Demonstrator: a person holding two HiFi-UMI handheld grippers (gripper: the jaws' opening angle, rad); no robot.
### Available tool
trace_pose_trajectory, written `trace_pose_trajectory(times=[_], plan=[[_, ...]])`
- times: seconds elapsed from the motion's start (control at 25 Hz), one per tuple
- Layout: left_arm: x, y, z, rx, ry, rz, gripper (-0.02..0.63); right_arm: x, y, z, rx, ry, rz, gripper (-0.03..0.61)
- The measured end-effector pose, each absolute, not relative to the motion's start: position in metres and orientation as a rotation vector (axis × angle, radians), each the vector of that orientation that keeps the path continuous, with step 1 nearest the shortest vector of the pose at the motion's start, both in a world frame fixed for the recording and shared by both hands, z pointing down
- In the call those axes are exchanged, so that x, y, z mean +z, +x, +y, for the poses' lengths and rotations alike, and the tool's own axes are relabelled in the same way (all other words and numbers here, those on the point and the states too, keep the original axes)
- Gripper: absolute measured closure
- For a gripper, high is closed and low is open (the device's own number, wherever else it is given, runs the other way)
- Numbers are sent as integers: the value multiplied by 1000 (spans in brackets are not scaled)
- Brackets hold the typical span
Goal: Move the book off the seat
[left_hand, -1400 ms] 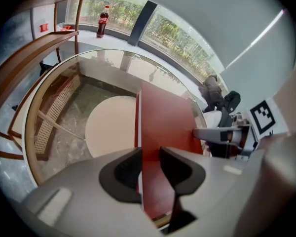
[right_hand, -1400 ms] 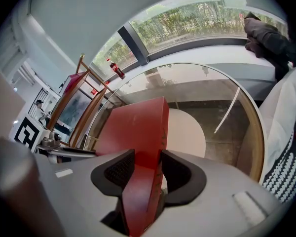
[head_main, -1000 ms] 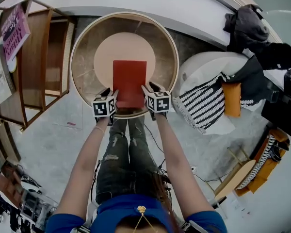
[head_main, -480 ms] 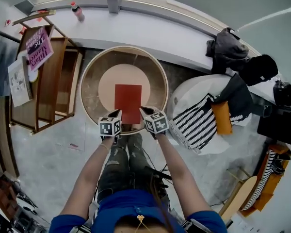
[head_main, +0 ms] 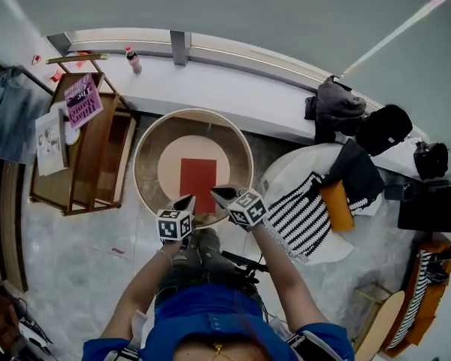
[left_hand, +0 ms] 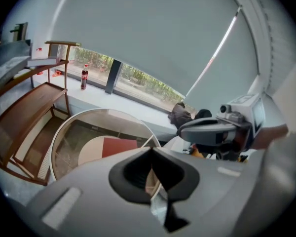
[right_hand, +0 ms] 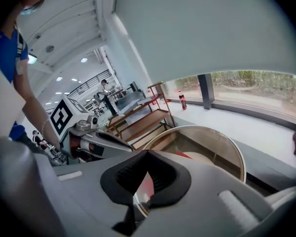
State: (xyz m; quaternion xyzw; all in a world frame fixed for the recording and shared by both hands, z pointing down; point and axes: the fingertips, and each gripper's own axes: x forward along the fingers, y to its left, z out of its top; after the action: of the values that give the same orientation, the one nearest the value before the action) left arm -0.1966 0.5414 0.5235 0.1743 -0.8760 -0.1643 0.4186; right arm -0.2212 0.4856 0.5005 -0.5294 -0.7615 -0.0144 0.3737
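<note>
Head view: left gripper (head_main: 189,200), right gripper (head_main: 217,192) closed, empty; book (head_main: 198,184) on seat (head_main: 170,167); shelf (head_main: 104,155) beside.

The left gripper (left_hand: 151,153), jaws together and empty, hangs above the red book (left_hand: 119,146) on the seat (left_hand: 90,153).

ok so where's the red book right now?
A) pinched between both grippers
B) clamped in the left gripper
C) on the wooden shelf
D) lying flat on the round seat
D: the red book lies flat on the pale middle of the round seat, while the left gripper and right gripper are both shut with nothing between their jaws.
</note>
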Motion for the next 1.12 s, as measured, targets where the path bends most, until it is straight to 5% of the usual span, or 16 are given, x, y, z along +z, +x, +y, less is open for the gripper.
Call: trace_pose_trajectory(times=[1.12], plan=[[259,-183,500,-297,697,-2728,612,240,-189,472,-197,-1541,-2518,578]])
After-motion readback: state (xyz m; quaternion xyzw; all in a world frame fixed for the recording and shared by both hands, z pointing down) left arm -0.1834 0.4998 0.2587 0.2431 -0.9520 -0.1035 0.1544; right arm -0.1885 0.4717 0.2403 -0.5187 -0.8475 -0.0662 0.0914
